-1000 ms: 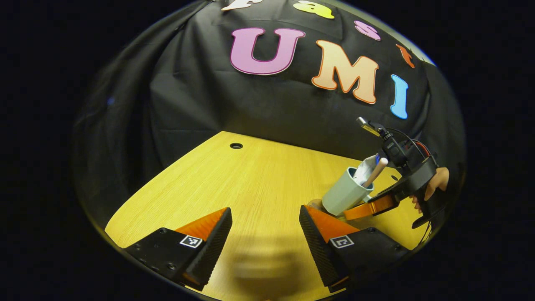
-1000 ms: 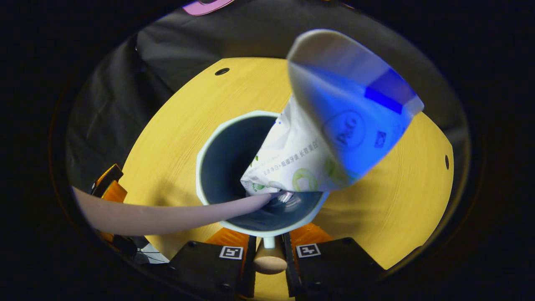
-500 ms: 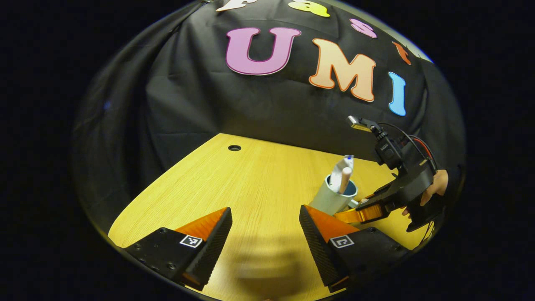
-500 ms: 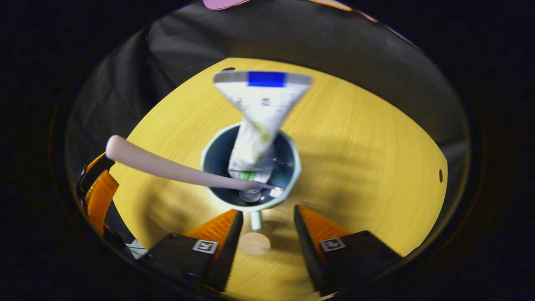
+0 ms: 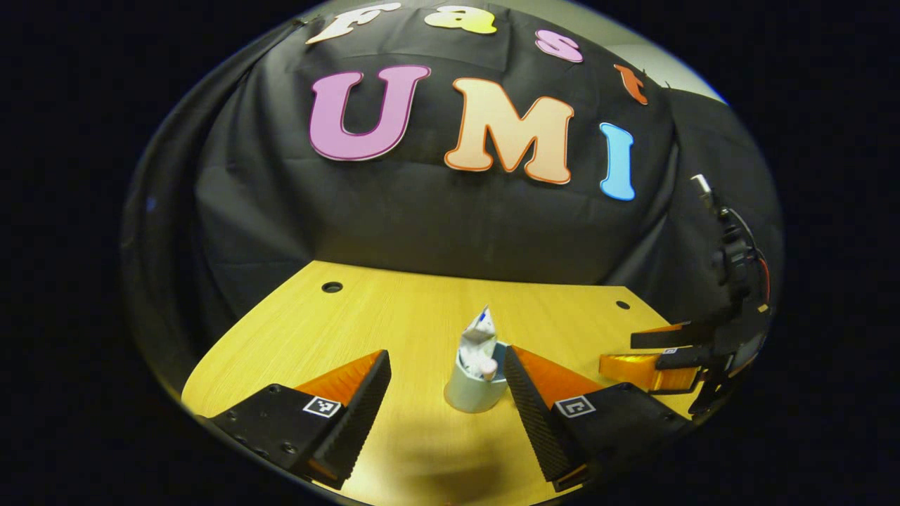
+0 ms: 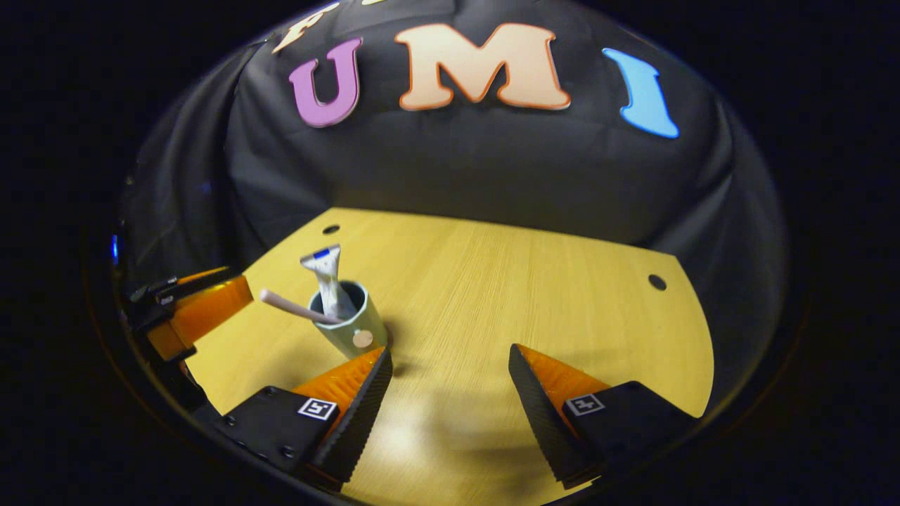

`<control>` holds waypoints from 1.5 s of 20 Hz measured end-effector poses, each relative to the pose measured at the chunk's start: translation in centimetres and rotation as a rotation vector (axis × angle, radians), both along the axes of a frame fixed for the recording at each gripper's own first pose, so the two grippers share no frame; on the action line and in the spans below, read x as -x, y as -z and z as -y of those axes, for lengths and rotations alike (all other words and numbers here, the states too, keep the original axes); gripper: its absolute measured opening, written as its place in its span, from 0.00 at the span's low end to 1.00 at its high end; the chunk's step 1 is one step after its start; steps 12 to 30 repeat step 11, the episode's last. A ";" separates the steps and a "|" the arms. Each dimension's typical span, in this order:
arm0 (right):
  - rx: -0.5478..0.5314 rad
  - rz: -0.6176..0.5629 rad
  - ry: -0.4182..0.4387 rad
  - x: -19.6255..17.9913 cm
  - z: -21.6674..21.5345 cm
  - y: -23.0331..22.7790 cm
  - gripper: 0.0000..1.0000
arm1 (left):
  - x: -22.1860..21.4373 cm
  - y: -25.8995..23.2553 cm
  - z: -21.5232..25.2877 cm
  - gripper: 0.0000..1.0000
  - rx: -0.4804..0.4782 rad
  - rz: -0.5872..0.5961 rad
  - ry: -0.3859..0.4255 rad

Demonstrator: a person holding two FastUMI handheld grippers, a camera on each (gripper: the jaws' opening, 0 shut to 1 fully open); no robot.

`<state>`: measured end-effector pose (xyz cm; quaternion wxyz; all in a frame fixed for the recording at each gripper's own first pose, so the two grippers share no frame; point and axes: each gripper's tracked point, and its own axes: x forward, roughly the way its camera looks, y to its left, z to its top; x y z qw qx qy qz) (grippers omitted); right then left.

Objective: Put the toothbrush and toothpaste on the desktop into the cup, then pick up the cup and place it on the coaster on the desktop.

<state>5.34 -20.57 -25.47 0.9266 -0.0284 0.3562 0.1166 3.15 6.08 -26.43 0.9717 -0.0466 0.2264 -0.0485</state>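
Note:
A pale green cup (image 5: 472, 393) stands upright on the yellow desk (image 5: 394, 316). The toothpaste tube (image 5: 479, 332) and the toothbrush handle (image 5: 487, 367) stick out of it. In the left gripper view the cup sits in the gap of my open left gripper (image 5: 446, 355), close to its right-hand finger; contact is unclear. My right gripper (image 5: 657, 362) shows farther right, apart from the cup. In the right gripper view the cup (image 6: 354, 329), the toothpaste (image 6: 328, 280) and the toothbrush (image 6: 292, 307) lie left of my open, empty right gripper (image 6: 450, 350). The left gripper (image 6: 200, 313) is beyond them.
The desk has small round holes at its back corners (image 5: 332, 287) (image 5: 622, 305) (image 6: 657, 282). The black cloth wall (image 5: 436, 218) rises straight behind the desk's back edge. Bare wood (image 6: 534, 281) stretches ahead and to the right of the right gripper.
The right gripper let go of the cup's handle, opened and drew back to the right. The tilted cup came to stand upright. It now appears between the left gripper's fingers.

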 end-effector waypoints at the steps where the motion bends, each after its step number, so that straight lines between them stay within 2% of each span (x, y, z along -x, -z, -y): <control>1: 0.007 0.068 0.016 -0.3 1.0 -1.7 1.00 | -0.3 -1.0 0.5 0.93 -0.005 0.025 -0.004; 3: 0.001 0.242 0.069 0.0 3.3 -7.0 1.00 | -1.0 -3.8 1.9 0.93 -0.012 0.094 -0.006; 6: -0.061 0.335 0.133 0.7 4.4 -10.1 1.00 | -1.4 -6.2 3.0 0.93 -0.006 0.158 -0.015; 11: -0.066 0.366 0.140 1.2 5.2 -11.5 1.00 | -1.3 -7.7 3.5 0.93 0.004 0.188 -0.023; 30: -0.066 0.366 0.140 1.2 5.2 -11.5 1.00 | -1.3 -7.7 3.5 0.93 0.004 0.188 -0.023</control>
